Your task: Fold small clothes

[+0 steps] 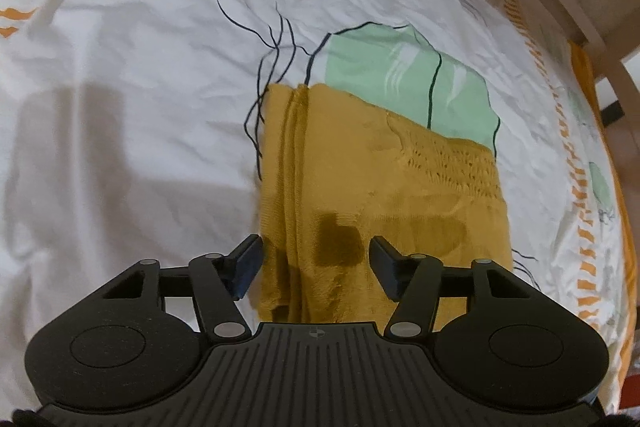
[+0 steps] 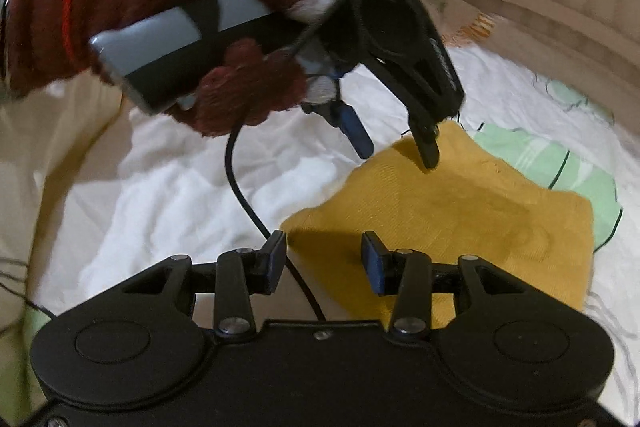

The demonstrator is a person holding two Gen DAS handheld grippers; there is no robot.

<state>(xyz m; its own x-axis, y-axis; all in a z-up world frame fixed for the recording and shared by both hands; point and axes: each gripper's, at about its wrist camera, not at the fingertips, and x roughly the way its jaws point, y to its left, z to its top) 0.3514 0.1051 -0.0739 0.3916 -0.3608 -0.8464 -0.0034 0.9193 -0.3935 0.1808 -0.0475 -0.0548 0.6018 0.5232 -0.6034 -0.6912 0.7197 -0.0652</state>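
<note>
Mustard knit: the cloth (image 1: 384, 203), folded into a rough rectangle, lies flat on the sheet; pleated folds run along its left edge in the left wrist view
Left gripper (image 1: 316, 269): nearest the cloth's near-left corner, pointing steeply down; jaws apart, nothing clamped, one pad off the cloth's left edge, the other over the fabric; whether the tips touch it I cannot tell
Right gripper (image 2: 324, 261): at the cloth's near corner; jaws apart, empty; left pad over bare sheet, right pad over cloth
Hand (image 2: 152, 27): beyond the cloth, in a maroon glove, gripping the left gripper's handle; cable (image 2: 244, 187) hangs beside the cloth
Sheet (image 1: 140, 75): white, with green patches, orange dashes; spreads past the cloth's far edge
</note>
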